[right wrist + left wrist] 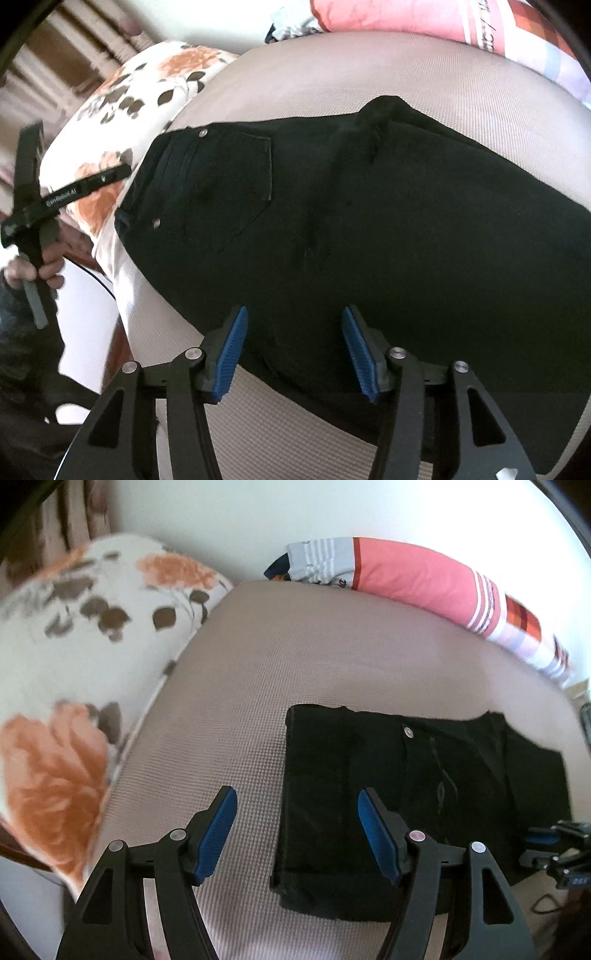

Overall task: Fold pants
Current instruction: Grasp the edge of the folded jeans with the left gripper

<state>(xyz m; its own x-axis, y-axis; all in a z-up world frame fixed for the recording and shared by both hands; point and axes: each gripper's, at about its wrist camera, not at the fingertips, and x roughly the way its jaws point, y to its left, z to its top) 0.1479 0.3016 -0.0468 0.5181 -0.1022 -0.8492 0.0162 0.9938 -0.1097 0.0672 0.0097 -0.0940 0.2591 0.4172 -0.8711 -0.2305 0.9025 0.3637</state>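
Black pants [413, 805] flat on beige mattress [295, 657], floral pillow [85, 635] beside; both jaws spread

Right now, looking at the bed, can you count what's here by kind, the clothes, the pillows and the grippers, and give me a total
Pants: 1, the black pants lying on the bed.
Pillows: 2, the floral pillow and the pink striped pillow.
Grippers: 2, the left gripper and the right gripper, both open and holding nothing.
Total: 5
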